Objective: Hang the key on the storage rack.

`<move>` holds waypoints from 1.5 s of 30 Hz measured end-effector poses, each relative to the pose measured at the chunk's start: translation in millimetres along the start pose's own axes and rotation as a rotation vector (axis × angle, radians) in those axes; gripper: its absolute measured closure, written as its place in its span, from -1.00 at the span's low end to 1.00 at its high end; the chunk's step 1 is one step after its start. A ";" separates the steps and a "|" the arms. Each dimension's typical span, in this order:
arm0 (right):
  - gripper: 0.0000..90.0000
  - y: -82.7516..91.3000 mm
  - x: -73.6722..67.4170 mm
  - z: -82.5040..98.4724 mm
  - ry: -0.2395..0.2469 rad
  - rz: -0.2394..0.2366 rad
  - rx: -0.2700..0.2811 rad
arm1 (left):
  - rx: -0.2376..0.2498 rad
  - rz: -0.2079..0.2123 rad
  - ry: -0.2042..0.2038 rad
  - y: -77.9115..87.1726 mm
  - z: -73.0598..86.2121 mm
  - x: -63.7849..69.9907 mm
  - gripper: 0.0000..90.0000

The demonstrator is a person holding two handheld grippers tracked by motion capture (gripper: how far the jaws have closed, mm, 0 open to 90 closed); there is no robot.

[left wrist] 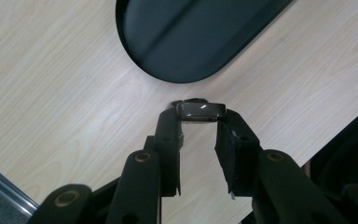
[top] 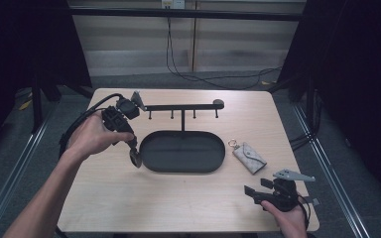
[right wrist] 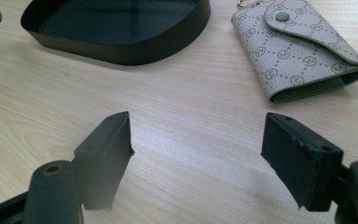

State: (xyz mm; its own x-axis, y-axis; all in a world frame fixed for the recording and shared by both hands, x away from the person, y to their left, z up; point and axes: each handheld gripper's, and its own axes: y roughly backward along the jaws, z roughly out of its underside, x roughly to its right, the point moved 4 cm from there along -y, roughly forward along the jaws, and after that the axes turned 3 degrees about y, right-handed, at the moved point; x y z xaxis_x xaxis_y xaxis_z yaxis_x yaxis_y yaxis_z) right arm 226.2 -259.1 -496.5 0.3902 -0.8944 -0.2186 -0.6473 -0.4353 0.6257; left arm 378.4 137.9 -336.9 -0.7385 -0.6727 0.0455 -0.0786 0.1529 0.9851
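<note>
Left gripper (left wrist: 200, 122): its jaws were clamped on a small dark item (left wrist: 200, 110), pinched by its two short ends between the tips; what the item was could not be told for certain, though it looked like a glossy little block with a rounded part behind it.
Where the held item was: right at the jaw tips, lifted off the wood table (left wrist: 65, 93), with the near end of the tray (left wrist: 168, 70) just beyond the tips.
Why held so: gripping by the ends probably kept the flat top face level and left the underside free, which would suit setting it down in the tray or hanging it on the hook stand (top: 182, 106).
Right gripper (right wrist: 198, 154): its jaws stood wide apart with nothing between them, only bare table.
Key pouch (right wrist: 303, 51): it lay flat beyond the right jaw tip, well apart from it, snap flap shut and a metal ring (top: 233, 144) at its far end.
Why the right gripper waited there: open and aimed toward the pouch, it seemed ready to reach for it.
Tray contents: the black oval tray was empty.
Hook stand: its bar rose from the tray's far rim, and its pegs carried nothing.
</note>
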 end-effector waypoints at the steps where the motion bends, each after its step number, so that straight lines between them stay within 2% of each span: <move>1: -0.49 0.0 -0.1 0.0 0.000 0.000 -0.002 | 0.001 -0.002 0.004 0.7 -1.9 -0.9 0.57; 7: -0.56 -1.0 0.2 0.4 0.001 0.001 -0.010 | -0.008 -0.003 0.008 3.0 -12.8 -4.9 0.57; 11: -0.59 0.1 0.2 -0.1 -0.003 -0.001 -0.001 | -0.003 0.001 0.022 3.7 -20.0 -8.0 0.57; 17: -0.66 2.5 0.4 -0.7 0.003 -0.009 0.019 | -0.013 0.002 0.021 2.6 -30.6 -10.4 0.57; 22: -0.66 3.5 0.6 -0.8 0.000 -0.007 0.028 | -0.022 0.000 0.022 -3.7 -40.4 -11.2 0.57; 33: -0.66 3.6 -0.5 -0.5 0.007 -0.015 0.025 | -0.032 -0.002 0.027 -4.8 -59.8 -11.9 0.57; 37: -0.66 4.2 -0.7 -0.4 0.008 -0.017 0.026 | -0.038 0.009 0.045 -10.3 -66.6 -14.1 0.57; 40: -0.66 4.4 -0.9 -0.4 0.008 -0.019 0.025 | -0.048 -0.006 0.050 -14.9 -69.8 -18.1 0.57; 41: -0.66 4.3 -0.8 -0.4 0.009 -0.020 0.025 | -0.043 -0.008 0.063 -15.8 -70.6 -18.9 0.57; 43: -0.66 4.0 -0.6 -0.5 0.008 -0.022 0.024 | -0.037 0.006 0.082 -16.0 -72.0 -22.1 0.57; 45: -0.66 4.0 -0.9 -0.5 0.009 -0.023 0.024 | -0.045 0.009 0.082 -17.3 -72.7 -24.7 0.57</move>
State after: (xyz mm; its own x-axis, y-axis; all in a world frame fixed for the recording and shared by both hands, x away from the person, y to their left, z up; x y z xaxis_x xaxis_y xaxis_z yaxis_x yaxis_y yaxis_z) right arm 223.6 -260.0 -493.4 0.4107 -0.8834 -0.2257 -0.6539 -0.4579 0.6022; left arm 446.7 99.3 -342.9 -0.6818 -0.7286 0.0660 -0.0408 0.1280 0.9909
